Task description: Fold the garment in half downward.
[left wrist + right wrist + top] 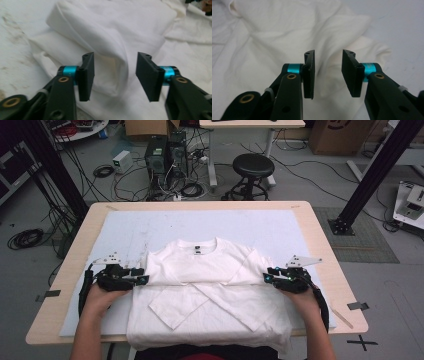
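Nearest to the camera, the person's two forearms came in from the bottom edge of the high view, each hand holding one tool at a side of the white T-shirt [207, 285]. The left gripper [141, 279] stood at the shirt's left edge and the right gripper [268, 278] at its right edge, both pointing inward toward the shirt and level with each other, about halfway down the shirt. The jaws of each were apart, with nothing clamped yet; in the left gripper view [115, 72] a thick folded edge of cloth lay right between them, and in the right gripper view [328, 72] a fold of cloth also sat in the gap. The shirt lay flat on the white mat [125, 227], collar away from the person, sleeves crossed over its front, hem hanging over the near table edge. Its long axis ran away from the person, so the coming pinch probably needs both tools to close on the side edges together. Both wrists were low and nearly symmetric.
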`<state>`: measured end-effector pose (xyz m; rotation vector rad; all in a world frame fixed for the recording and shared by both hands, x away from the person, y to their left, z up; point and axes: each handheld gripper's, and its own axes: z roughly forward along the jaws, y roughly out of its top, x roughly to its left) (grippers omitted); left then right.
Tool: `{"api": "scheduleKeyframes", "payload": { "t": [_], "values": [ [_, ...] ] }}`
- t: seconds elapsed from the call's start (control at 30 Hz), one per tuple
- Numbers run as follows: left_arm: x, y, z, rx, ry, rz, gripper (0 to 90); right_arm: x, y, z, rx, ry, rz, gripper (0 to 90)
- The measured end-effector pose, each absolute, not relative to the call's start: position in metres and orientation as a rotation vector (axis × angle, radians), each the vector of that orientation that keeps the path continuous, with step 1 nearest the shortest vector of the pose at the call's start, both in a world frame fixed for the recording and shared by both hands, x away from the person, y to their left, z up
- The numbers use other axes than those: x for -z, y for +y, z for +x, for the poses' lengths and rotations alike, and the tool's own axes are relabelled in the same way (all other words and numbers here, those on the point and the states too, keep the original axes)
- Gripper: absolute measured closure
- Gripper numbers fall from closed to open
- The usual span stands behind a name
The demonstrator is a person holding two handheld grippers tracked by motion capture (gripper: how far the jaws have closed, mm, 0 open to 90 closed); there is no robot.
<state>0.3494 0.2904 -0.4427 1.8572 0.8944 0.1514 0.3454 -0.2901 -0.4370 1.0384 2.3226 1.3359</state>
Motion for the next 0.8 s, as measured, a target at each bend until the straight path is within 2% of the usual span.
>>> {"api": "scheduleKeyframes", "payload": {
  "t": [0.17, 0.3, 0.6, 0.67, 0.77, 0.8],
  "values": [
    [0.435, 0.289, 0.359, -0.197, 0.916, 1.803, 37.4, 0.424, -0.287, 0.356, -1.351, 2.273, 1.038, 57.8],
    [0.433, 0.281, 0.375, -0.219, 0.946, 1.817, 35.1, 0.418, -0.279, 0.37, -1.331, 2.267, 1.053, 53.0],
    [0.44, 0.27, 0.417, -0.196, 1.066, 1.798, 33.6, 0.419, -0.266, 0.414, -1.27, 2.262, 1.184, 51.1],
    [0.445, 0.269, 0.423, -0.177, 1.088, 1.81, 35.5, 0.424, -0.263, 0.427, -1.236, 2.29, 1.226, 50.3],
    [0.45, 0.269, 0.426, -0.163, 1.112, 1.83, 48.0, 0.435, -0.258, 0.443, -1.206, 2.314, 1.276, 50.9],
    [0.45, 0.27, 0.427, -0.165, 1.11, 1.834, 51.9, 0.439, -0.257, 0.448, -1.204, 2.325, 1.29, 56.7]
  ]
}}
